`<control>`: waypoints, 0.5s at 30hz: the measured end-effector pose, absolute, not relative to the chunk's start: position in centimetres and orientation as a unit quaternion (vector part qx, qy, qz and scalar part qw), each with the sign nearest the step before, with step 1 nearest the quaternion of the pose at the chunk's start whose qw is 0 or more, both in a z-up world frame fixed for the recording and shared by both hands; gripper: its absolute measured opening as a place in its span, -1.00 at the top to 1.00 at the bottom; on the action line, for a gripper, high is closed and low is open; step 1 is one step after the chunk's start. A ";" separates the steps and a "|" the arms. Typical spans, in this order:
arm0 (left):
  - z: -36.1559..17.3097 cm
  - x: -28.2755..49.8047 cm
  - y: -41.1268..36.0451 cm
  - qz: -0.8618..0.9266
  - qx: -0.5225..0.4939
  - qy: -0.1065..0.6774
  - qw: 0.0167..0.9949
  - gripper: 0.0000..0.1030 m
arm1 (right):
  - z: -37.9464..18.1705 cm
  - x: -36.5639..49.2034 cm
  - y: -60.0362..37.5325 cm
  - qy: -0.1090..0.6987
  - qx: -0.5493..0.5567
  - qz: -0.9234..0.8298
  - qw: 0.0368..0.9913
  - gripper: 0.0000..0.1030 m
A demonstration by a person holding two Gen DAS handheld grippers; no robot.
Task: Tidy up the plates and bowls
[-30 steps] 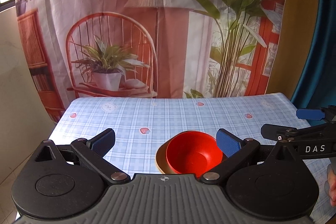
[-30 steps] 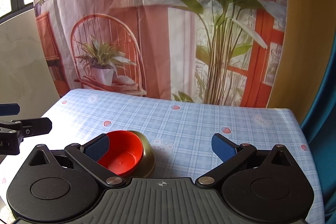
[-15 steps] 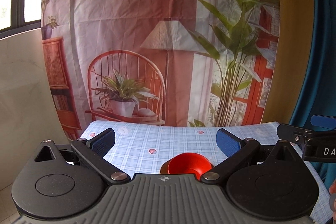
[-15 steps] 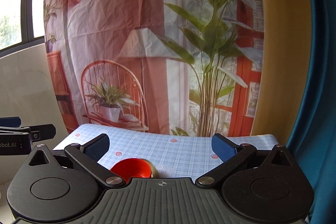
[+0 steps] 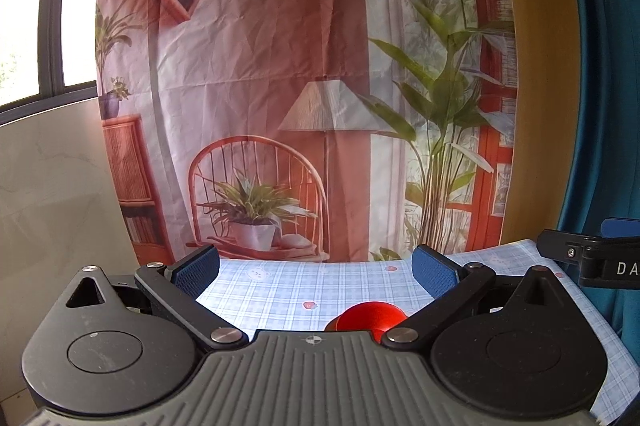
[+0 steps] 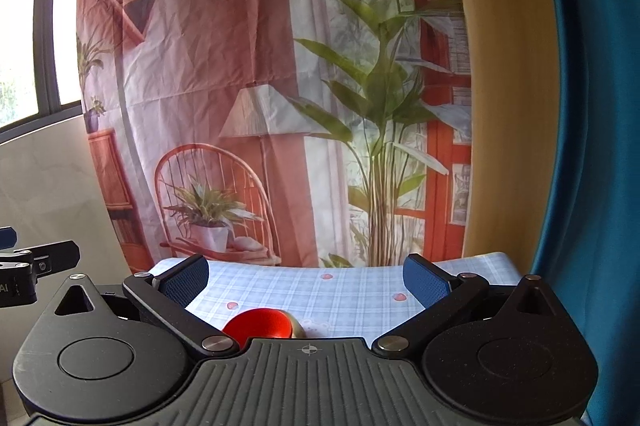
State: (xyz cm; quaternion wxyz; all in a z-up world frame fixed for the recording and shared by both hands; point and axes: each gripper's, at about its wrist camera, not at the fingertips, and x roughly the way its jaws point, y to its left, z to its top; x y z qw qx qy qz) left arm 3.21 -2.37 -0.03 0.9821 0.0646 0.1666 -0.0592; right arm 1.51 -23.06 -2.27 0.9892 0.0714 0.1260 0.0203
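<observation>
My left hand-held gripper point(image 5: 316, 266) hovers level, fingers spread and empty, above the red bowl point(image 5: 370, 314) nested in a tan bowl point(image 5: 332, 326) on the checked tabletop point(image 5: 280, 290), while my right hand-held gripper point(image 6: 306, 272), likewise spread, sees the red bowl point(image 6: 258, 324) low left, bare cloth reaching the far edge.

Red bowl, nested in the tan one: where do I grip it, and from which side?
Take the red bowl by its rim, coming down from above. It sits upright inside the tan bowl, whose wall covers its sides. Both the left gripper and right gripper are open and empty.
</observation>
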 end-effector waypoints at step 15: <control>-0.8 3.6 -2.3 -0.067 0.056 0.179 0.980 -1.00 | -2.7 1.9 -23.3 0.135 0.076 0.014 0.988 -0.99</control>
